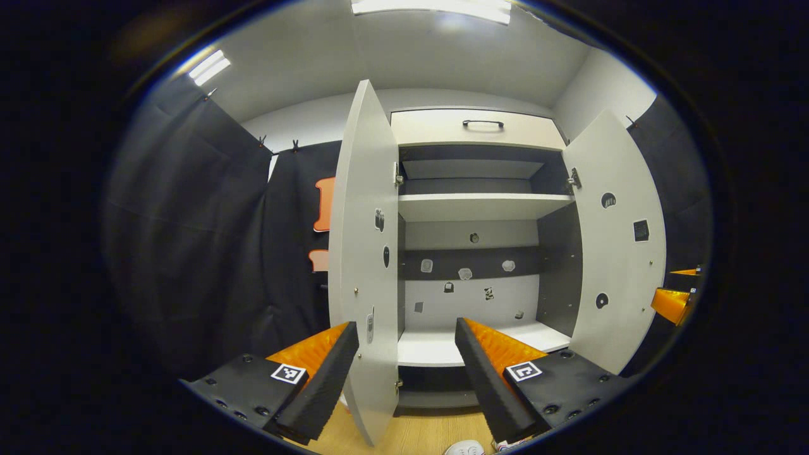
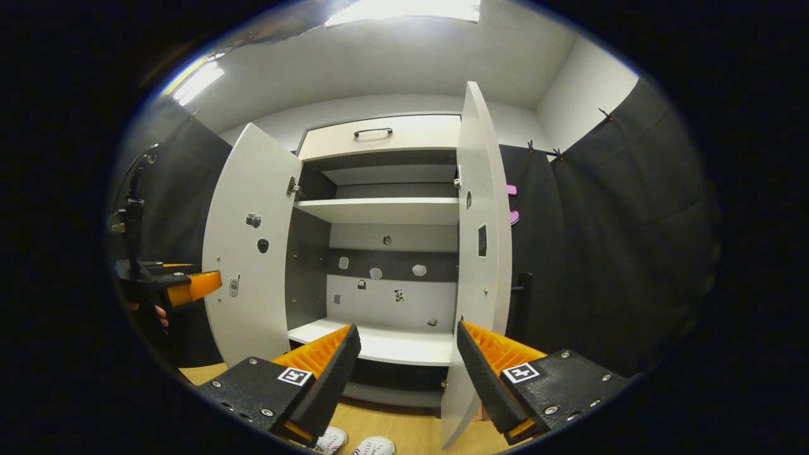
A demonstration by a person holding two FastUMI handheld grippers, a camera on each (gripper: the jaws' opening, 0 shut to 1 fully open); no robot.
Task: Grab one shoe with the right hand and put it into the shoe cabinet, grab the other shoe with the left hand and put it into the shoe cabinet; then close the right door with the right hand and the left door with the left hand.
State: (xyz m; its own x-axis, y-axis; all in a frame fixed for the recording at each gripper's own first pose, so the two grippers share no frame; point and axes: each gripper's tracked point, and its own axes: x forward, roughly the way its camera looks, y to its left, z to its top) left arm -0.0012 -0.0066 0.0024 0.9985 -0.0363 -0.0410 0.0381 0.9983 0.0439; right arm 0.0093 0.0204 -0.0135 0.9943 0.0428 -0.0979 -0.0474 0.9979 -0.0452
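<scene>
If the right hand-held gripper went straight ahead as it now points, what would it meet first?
Probably nothing at once: the open right hand-held gripper points into the open shoe cabinet, just above its bare lower shelf. The right door stands close beside that line; depth is uncertain.

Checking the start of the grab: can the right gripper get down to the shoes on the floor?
Probably yes: the right gripper is open and empty, the shoes lie just below it on bare floor.
</scene>
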